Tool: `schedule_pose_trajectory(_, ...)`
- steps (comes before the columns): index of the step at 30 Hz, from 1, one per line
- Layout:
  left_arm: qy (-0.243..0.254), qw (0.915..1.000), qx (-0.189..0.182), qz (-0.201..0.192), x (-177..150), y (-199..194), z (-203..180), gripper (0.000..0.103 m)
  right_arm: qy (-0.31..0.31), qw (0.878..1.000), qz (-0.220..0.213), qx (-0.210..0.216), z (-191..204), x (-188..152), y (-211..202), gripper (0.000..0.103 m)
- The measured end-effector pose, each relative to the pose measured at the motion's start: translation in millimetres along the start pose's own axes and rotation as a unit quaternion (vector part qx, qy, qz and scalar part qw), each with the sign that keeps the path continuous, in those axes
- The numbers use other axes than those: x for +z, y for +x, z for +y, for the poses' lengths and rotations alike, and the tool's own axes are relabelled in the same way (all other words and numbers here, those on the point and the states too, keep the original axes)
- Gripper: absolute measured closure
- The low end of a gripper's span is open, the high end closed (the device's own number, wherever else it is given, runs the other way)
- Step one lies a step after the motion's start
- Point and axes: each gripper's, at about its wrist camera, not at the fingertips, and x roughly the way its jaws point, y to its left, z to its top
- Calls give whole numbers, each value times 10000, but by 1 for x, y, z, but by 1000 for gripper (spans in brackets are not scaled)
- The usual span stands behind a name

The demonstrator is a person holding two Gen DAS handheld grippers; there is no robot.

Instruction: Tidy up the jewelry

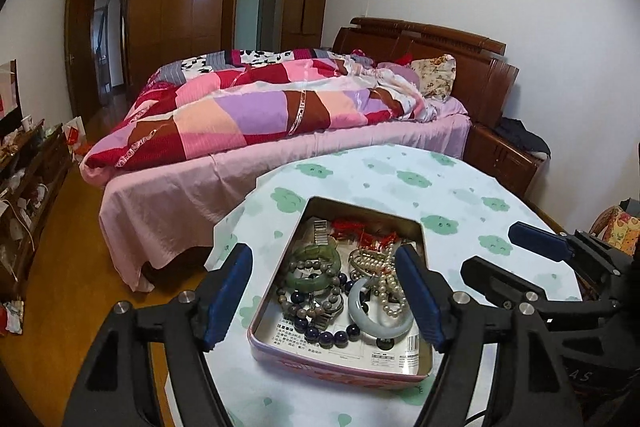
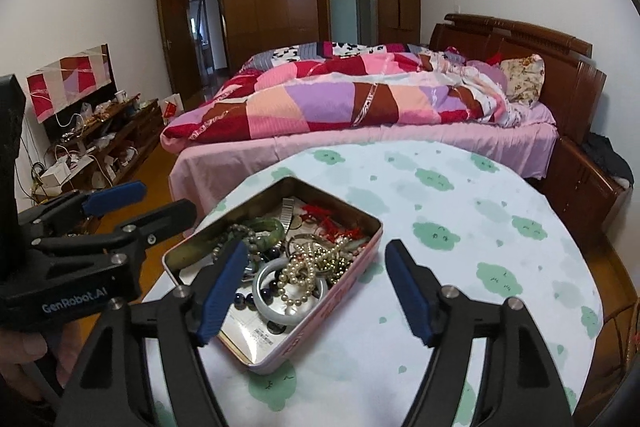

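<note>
We hover both spread grippers, left gripper and right gripper, empty, over tin on surface; tangled jewelry heaped inside, within reach.

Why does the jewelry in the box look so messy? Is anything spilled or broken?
Nothing has spilled: it all sits inside the tin on the table. But it is one tangled heap, with the pearl strand draped over the pale bangle and bead bracelets piled together. No damage shows.
</note>
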Motion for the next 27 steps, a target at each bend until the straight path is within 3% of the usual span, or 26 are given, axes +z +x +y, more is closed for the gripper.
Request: schedule_pose_trajectory(27,-6,9999,89,-52,2,-7,3,29,61,9999,-88,-26,-5,-1,-3,26)
